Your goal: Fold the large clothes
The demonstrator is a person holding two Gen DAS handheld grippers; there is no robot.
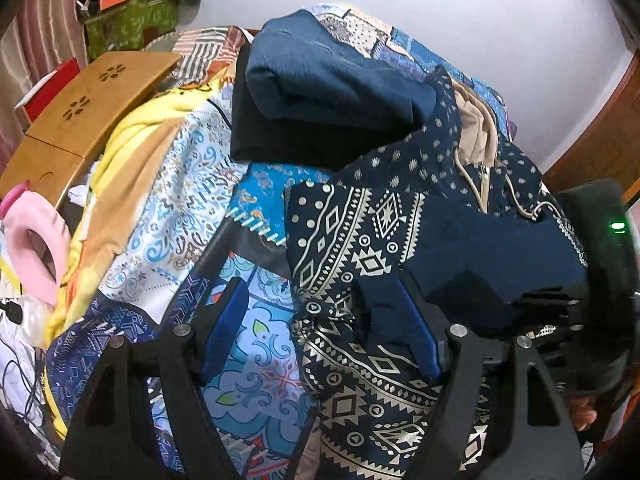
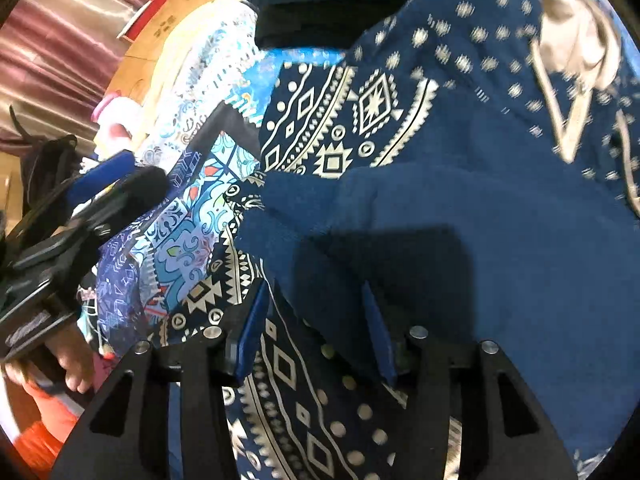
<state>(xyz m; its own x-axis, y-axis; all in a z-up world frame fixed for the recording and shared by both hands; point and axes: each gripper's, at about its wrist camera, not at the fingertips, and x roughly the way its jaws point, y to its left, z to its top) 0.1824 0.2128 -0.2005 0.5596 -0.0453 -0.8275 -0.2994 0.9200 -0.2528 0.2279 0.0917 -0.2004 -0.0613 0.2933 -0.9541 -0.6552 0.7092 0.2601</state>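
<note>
Messy bedroom setup: white wall (image 1: 480,40) at the back, pinkish curtain (image 1: 48,20) on the far left, and a bed covered in a blue patchwork-print bedsheet (image 1: 256,344) that everything sits on.

Going left to right in the left wrist view: a pink ring-shaped cushion (image 1: 36,240) at the edge, a wooden lap table (image 1: 84,112) behind it, then a yellow blanket (image 1: 132,140) bunched up next to that. Past the middle there's a folded blue garment (image 1: 332,72) stacked on something black, near the wall side of the bed.

The thing being folded is the navy hoodie (image 1: 384,232) with the white geometric print. It's lying on the right half of the bed, beige hood lining and zipper facing up, and a plain navy sleeve (image 1: 500,252) is draped across its front.

The left gripper (image 1: 320,332) has its jaws spread wide over the hoodie's left edge, one finger over the sheet, the other over the print, not pinching anything.

The right gripper (image 2: 316,328) is right down on the sleeve fabric, jaws parted with cloth between them. It's pretty blurry, but the pads don't look to be pressing on it.
</note>
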